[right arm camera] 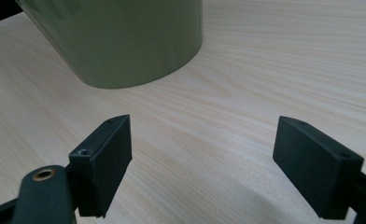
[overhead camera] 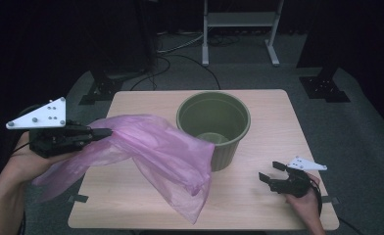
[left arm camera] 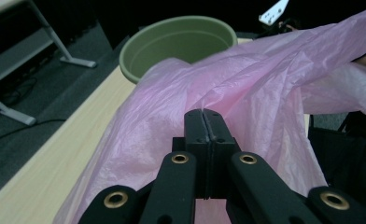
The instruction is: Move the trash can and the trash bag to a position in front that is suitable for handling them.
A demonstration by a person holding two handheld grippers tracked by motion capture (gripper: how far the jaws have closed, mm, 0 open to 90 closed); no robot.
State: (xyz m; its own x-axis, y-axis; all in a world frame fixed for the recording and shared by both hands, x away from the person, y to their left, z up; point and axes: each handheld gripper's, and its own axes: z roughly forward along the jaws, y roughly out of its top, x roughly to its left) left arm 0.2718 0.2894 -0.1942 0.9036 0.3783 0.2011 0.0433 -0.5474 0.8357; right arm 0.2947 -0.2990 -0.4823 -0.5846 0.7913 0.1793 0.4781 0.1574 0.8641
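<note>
One green plastic bin [overhead camera: 214,128] stands upright on the wooden table [overhead camera: 258,205], toward the far middle; I can see down to its bare floor, and nothing lies inside. Over its near-left rim hangs the pink plastic bag [overhead camera: 165,156], which spreads left and near from there, part of it sagging onto the tabletop and a loose fold trailing off the left edge. My left gripper [overhead camera: 103,132] is raised above the left side of the table, its jaws pressed tight together on the bag's left end, so the film stretches from the jaws across to the bin. My right gripper [overhead camera: 270,172] rests low at the near right of the table, jaws spread wide with nothing between them, pointing toward the bin's base, well apart from the bag.
</note>
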